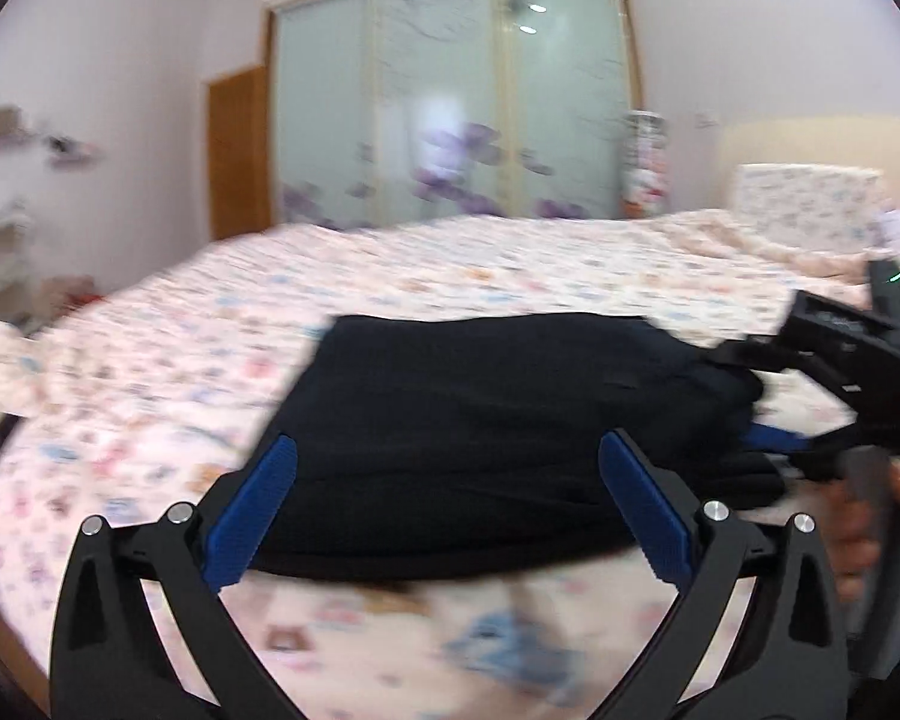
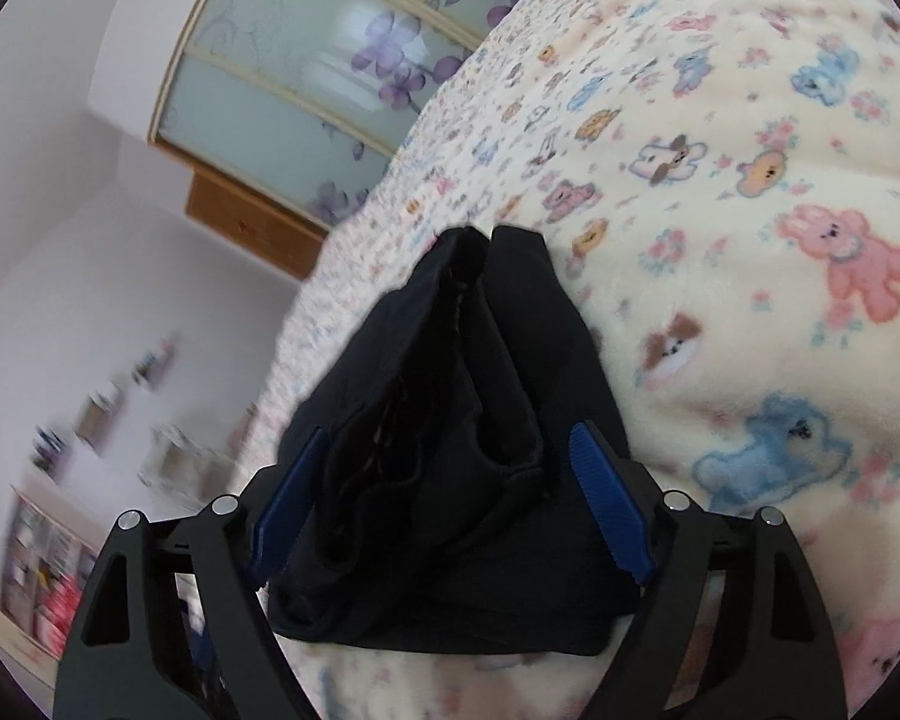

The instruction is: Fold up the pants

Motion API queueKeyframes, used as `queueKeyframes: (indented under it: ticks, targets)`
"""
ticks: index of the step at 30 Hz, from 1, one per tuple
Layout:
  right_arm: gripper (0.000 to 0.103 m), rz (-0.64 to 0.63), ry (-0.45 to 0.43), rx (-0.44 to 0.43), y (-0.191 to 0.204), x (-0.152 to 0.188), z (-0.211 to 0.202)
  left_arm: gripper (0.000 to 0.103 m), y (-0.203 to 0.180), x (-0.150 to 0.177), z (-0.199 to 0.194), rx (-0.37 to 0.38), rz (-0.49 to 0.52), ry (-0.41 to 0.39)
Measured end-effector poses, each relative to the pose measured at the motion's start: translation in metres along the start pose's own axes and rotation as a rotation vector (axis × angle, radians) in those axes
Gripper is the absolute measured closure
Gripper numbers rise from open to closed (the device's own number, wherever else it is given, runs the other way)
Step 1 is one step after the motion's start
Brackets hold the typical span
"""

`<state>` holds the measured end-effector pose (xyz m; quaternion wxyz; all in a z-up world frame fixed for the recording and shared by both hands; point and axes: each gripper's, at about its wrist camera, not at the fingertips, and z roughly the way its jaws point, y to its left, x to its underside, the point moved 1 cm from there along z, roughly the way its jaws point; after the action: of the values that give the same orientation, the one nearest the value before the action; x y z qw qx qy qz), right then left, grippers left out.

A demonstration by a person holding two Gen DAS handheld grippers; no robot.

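Left gripper: jaws spread wide, blue pads either side of the near edge of the pants, nothing clamped. Whether pads touch cloth: cannot tell, frame is blurred.

Right gripper: jaws also apart, straddling the stacked end of the pants w/o pinching. In the left wrist view it shows at 3 o'clock of the bundle, at the bundle's end, person's hand behind it.

Location: dark pants lie on the bed, approx. mid-mattress on the bear-print cover; wardrobe beyond at 12 o'clock.

Progress (judgement): garment is already a compact multi-layer bundle; several layers are visible at the open end in the right wrist view. Main folds look done. Remaining, prob.: flatten, square the edges, poss. one last fold, then withdraw both tools.

Orientation: from the left wrist view, long axis runs 9 to 3 o'clock; layered end points toward 3, at the right gripper. From the right wrist view the same axis runs 6 to 12, away from the camera.
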<state>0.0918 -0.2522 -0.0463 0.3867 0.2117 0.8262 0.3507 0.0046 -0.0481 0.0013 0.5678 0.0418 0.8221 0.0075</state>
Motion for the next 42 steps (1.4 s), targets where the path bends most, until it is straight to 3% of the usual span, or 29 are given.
queueKeyframes:
  ticks: [2,6,8,9,10,11,12,13,19,21,23,25,28,30,33,35,37,40,42]
  targets:
    - [0.016,-0.033,0.007,0.015,0.004,0.001,0.002,0.002,-0.002,0.001,0.004,-0.035,0.020,0.015]
    - [0.011,-0.049,0.020,0.042,0.008,0.000,0.009,0.002,-0.008,0.005,0.005,-0.030,0.065,0.015]
    - [0.022,-0.078,0.032,0.082,0.010,0.000,0.012,0.002,-0.015,0.007,0.005,-0.034,0.103,0.005]
    - [0.036,-0.085,0.038,0.098,0.010,-0.001,0.012,0.002,-0.019,0.008,0.005,-0.039,0.119,0.002]
    - [0.043,-0.082,0.044,0.112,0.009,-0.002,0.012,0.002,-0.022,0.009,0.005,-0.043,0.134,-0.001]
    - [0.049,-0.073,0.042,0.103,0.008,-0.004,0.010,0.002,-0.025,0.009,0.003,-0.045,0.154,-0.009]
    - [0.068,-0.055,0.041,0.049,0.006,-0.007,0.006,0.002,-0.027,0.011,0.003,-0.043,0.166,-0.014]
    - [0.077,-0.041,0.044,0.021,0.006,-0.009,0.003,0.002,-0.029,0.009,0.003,-0.042,0.175,-0.019]
    - [0.085,-0.085,0.023,-0.044,0.026,-0.013,-0.018,0.002,-0.022,0.007,0.007,-0.044,0.144,-0.003]
    - [0.086,-0.062,-0.006,-0.105,0.029,-0.017,-0.032,0.002,-0.014,0.006,0.006,-0.033,0.097,-0.006]
    - [0.086,-0.077,-0.041,-0.111,0.033,-0.018,-0.044,0.002,-0.009,0.004,0.001,-0.015,0.057,-0.029]
    - [0.086,-0.102,-0.053,-0.071,0.031,-0.014,-0.048,0.002,-0.005,0.002,-0.002,-0.018,0.039,-0.052]
    - [0.086,-0.072,0.022,0.053,0.006,-0.001,-0.030,0.002,-0.002,0.001,-0.002,-0.034,0.027,-0.053]
    - [0.084,-0.027,0.037,0.045,-0.006,0.001,-0.026,0.002,0.001,0.001,0.001,-0.041,0.010,-0.035]
    - [0.077,-0.059,0.046,0.074,0.000,-0.002,-0.028,0.002,0.005,0.001,0.004,-0.055,-0.005,-0.019]
    - [0.066,-0.122,0.031,0.127,0.009,-0.002,-0.034,0.002,0.010,0.001,0.007,-0.054,-0.025,-0.002]
    - [0.044,-0.169,-0.012,0.160,0.015,-0.001,-0.046,0.002,0.012,0.002,0.009,-0.052,-0.039,0.011]
    - [0.044,-0.261,-0.131,0.172,0.032,-0.008,-0.064,0.002,0.016,-0.001,0.010,-0.052,-0.061,0.022]
    - [0.044,-0.340,-0.127,0.144,0.049,-0.016,-0.059,0.002,0.018,-0.009,0.008,-0.047,-0.072,0.012]
